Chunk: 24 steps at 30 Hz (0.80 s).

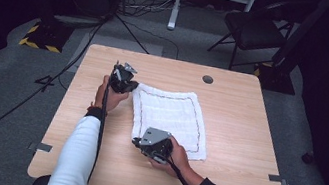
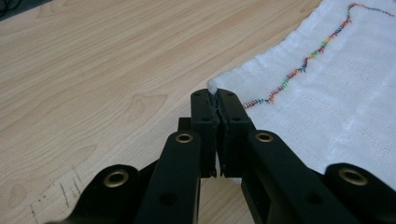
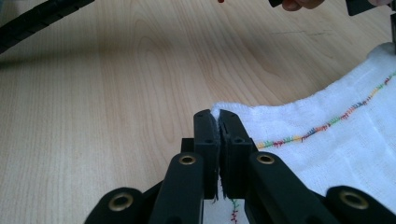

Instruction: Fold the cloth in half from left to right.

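Between my left gripper's (image 2: 215, 100) closed jaws sits one corner of the white cloth (image 2: 345, 93), a small nub of fabric poking out past the tips; from there the cloth spreads away to that gripper's right, its multicoloured stitching (image 2: 299, 71) running just beside the jaws; my right gripper (image 3: 215, 116) is likewise clamped on a neighbouring corner, the cloth fanning out to its right; from above I see the cloth lying flat on the wooden table (image 1: 246, 136) between both grippers.
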Each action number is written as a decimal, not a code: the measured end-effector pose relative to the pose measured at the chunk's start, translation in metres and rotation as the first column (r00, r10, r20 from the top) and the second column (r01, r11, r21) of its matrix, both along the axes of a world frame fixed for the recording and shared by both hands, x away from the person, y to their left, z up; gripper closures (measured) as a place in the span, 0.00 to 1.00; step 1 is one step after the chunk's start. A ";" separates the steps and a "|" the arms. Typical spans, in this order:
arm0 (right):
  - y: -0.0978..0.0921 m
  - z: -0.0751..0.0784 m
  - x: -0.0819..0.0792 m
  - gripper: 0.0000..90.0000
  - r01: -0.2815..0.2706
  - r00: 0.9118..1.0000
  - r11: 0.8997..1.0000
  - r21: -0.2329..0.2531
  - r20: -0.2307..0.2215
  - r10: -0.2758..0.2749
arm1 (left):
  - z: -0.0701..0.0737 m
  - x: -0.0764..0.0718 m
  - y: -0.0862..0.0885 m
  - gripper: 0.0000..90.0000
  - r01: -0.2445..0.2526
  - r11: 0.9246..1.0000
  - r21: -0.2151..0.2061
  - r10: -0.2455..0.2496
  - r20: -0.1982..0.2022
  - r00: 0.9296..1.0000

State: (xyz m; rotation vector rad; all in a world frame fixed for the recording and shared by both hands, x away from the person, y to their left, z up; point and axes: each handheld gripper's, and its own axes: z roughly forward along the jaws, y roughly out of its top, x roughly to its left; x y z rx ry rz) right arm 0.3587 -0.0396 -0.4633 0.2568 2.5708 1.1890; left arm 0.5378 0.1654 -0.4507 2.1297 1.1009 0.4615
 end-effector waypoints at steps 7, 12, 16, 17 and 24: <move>-0.011 0.005 0.002 0.97 0.024 1.000 0.999 0.022 0.001 -0.024 | 0.002 0.000 -0.008 0.96 0.003 1.000 -0.025 -0.003 0.007 1.000; -0.016 0.005 0.002 0.97 0.029 1.000 0.999 0.017 0.002 -0.029 | 0.002 0.001 -0.016 0.96 0.010 0.999 -0.048 -0.009 0.019 1.000; -0.023 0.007 0.002 0.97 0.040 0.999 0.999 0.027 0.003 -0.040 | 0.002 0.001 -0.023 0.96 0.013 0.999 -0.050 -0.012 0.021 1.000; -0.024 0.007 0.002 0.97 0.042 0.999 0.999 0.028 0.002 -0.042 | 0.002 0.001 -0.025 0.96 0.016 0.999 -0.046 -0.015 0.021 1.000; -0.040 0.011 0.002 0.97 0.051 0.999 0.998 0.037 -0.002 -0.051 | 0.002 0.003 -0.037 0.96 0.015 0.999 -0.046 -0.014 0.021 1.000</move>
